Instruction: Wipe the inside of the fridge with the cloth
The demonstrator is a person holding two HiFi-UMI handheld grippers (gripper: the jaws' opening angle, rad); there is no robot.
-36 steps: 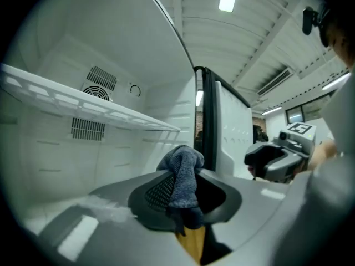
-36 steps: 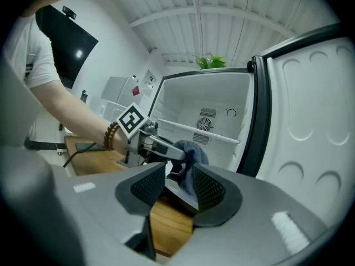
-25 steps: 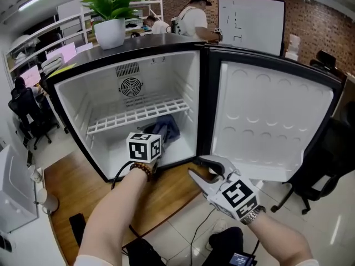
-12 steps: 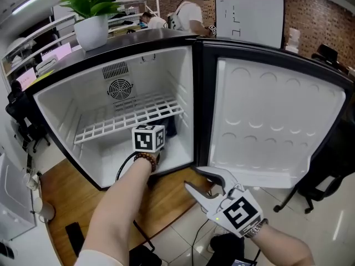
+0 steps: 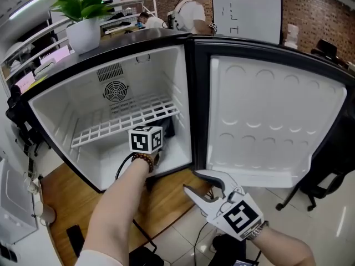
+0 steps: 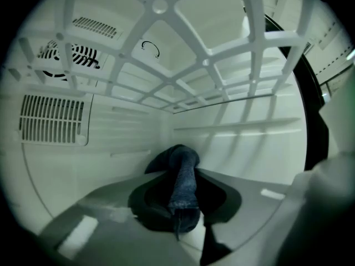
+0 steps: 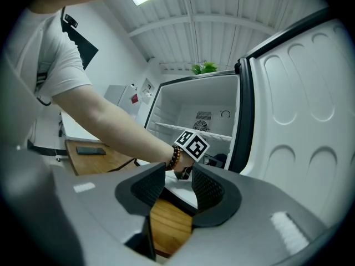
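The small fridge (image 5: 89, 107) stands open, its door (image 5: 272, 121) swung out to the right. My left gripper (image 5: 150, 143) reaches into the lower compartment under the white wire shelf (image 5: 125, 118); only its marker cube shows in the head view. In the left gripper view, my left gripper (image 6: 183, 206) is shut on a dark blue cloth (image 6: 184, 182) that bunches up between the jaws against the white back wall. A sliver of the cloth (image 5: 168, 128) shows beside the cube. My right gripper (image 5: 192, 180) hangs open and holds nothing, outside the fridge above the wooden floor; it also shows in its own view (image 7: 178, 184).
A potted plant (image 5: 83, 21) stands on the fridge top. A fan grille (image 5: 113, 91) is on the back wall. People work at desks behind, near a whiteboard (image 5: 247, 13). Office chairs stand left (image 5: 22, 129) and right (image 5: 327, 170). A black cable (image 5: 125, 168) runs across the floor.
My left gripper has pushed a little deeper into the fridge, so the cloth is mostly hidden behind its cube. The head view has shifted closer. The right gripper has barely moved.
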